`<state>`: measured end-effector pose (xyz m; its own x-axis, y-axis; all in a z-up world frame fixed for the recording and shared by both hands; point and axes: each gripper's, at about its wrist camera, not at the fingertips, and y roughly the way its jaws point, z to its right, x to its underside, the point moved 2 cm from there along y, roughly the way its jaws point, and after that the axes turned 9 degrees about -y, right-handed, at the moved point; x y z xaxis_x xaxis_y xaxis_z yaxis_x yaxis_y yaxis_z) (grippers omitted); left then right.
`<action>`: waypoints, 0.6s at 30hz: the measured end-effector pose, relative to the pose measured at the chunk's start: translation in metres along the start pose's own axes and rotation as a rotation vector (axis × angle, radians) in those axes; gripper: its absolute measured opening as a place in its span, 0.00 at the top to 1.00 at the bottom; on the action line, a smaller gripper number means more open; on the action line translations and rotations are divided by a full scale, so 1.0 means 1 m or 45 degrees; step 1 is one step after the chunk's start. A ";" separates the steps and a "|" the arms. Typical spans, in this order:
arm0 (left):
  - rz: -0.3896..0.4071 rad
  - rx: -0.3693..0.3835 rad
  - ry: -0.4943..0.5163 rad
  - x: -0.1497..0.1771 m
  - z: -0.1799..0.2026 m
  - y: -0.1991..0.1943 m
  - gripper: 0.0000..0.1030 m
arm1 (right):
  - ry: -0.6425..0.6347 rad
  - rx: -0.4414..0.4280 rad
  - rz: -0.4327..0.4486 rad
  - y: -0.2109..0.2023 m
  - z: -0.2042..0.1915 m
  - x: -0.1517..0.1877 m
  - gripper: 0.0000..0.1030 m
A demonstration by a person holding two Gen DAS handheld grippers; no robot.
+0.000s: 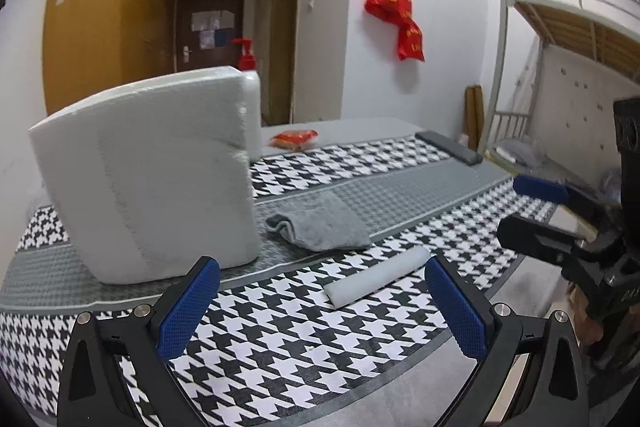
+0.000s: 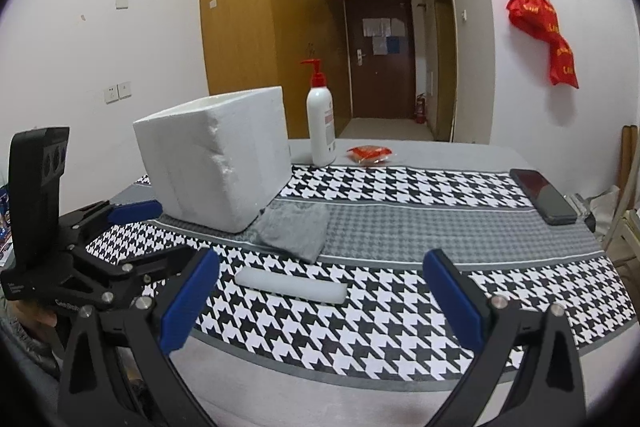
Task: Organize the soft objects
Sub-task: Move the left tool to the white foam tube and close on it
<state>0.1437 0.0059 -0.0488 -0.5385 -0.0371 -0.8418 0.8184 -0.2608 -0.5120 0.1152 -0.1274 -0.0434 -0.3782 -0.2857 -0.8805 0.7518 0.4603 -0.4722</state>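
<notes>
A white foam roll [image 1: 376, 277] [image 2: 290, 286] lies on the houndstooth table cloth, just beyond both grippers. A folded grey cloth [image 1: 320, 223] [image 2: 294, 229] lies behind it, next to a white foam box [image 1: 152, 179] [image 2: 216, 159]. My left gripper [image 1: 320, 311] is open and empty, with the roll a little ahead between its blue pads. My right gripper [image 2: 320, 301] is open and empty, close in front of the roll. Each gripper also shows in the other's view: the right one [image 1: 536, 207] at the right edge, the left one [image 2: 160, 233] at the left edge.
A white pump bottle with a red top [image 2: 320, 119] stands behind the box. A red packet [image 2: 368, 154] [image 1: 294, 139] lies at the far side. A dark phone [image 2: 544, 195] [image 1: 448, 147] lies at the right. A bunk bed frame [image 1: 560, 39] stands to the right.
</notes>
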 end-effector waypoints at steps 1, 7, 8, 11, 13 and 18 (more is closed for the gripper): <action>-0.015 -0.006 0.024 0.000 0.001 0.003 0.01 | -0.005 -0.029 -0.019 0.003 0.000 0.000 0.00; -0.121 0.072 0.092 -0.005 0.005 0.022 0.01 | -0.015 -0.027 -0.035 0.010 0.012 -0.001 0.00; -0.136 0.079 0.102 -0.005 0.007 0.025 0.02 | -0.003 -0.034 -0.040 0.012 0.016 -0.001 0.00; -0.183 0.095 0.130 -0.006 0.010 0.038 0.07 | 0.003 -0.043 -0.056 0.019 0.022 0.000 0.00; -0.228 0.110 0.132 -0.006 0.010 0.049 0.13 | 0.001 -0.054 -0.059 0.020 0.023 0.001 0.00; -0.349 0.162 0.164 -0.001 0.015 0.071 0.24 | 0.033 -0.081 -0.053 0.025 0.029 0.000 0.00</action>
<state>0.1989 -0.0271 -0.0818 -0.6991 0.1712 -0.6943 0.6103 -0.3631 -0.7041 0.1490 -0.1401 -0.0543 -0.4232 -0.2840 -0.8604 0.6996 0.5010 -0.5095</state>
